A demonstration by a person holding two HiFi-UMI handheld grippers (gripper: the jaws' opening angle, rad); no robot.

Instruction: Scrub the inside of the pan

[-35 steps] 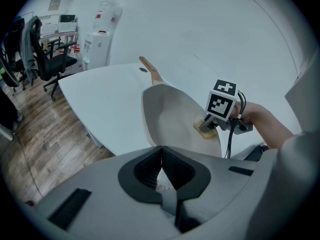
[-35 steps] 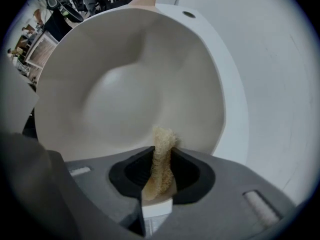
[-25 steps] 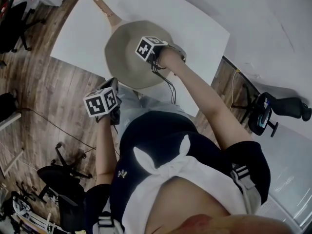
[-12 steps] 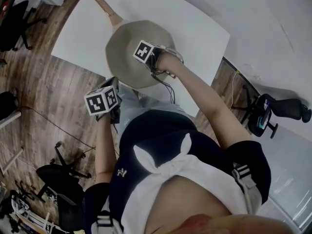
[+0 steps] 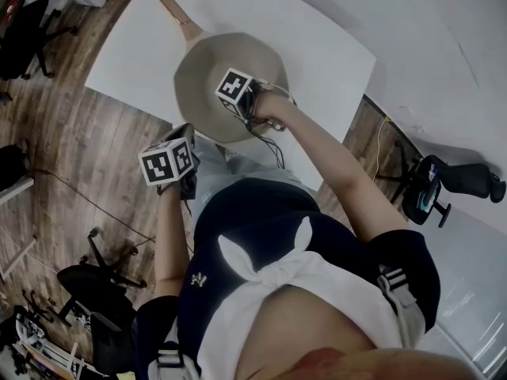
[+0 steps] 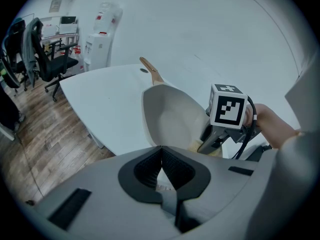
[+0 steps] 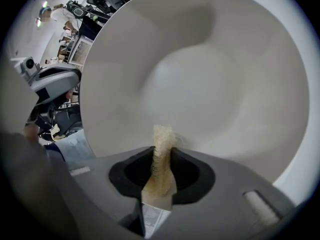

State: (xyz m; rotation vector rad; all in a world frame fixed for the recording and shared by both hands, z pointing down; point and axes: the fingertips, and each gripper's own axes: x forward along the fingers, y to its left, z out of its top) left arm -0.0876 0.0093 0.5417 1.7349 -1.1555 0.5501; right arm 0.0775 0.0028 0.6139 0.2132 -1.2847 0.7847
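The wood floor (image 5: 71,149) fills the left side of the head view. A black chair (image 5: 432,184) stands on the right, well apart from the table. The big white table (image 5: 317,38) lies in front of the person.

The pan (image 5: 198,66) sits on the table, near the edge closest to the person. It is round and pale, and deep like a bowl. Its brown handle (image 5: 176,14) points away from the person, toward the far left.

The right gripper (image 7: 162,156) reaches down into the pan, on the side nearest the person. Its two fingers are pressed tight on a strip of rough, tan scrub sponge (image 7: 162,134). The sponge sticks out past the fingertips. Its fuzzy tip is right at the inside wall of the pan, and the pan's pale inside fills almost all of the right gripper view.

The left gripper (image 6: 161,151) hangs in the air beside the table's near edge, over the floor and close to the person's body. It does not touch the pan or the table. Its two fingers are closed together at the tips, with nothing between them. It looks across at the pan and at the other gripper's marked cube (image 6: 227,105).
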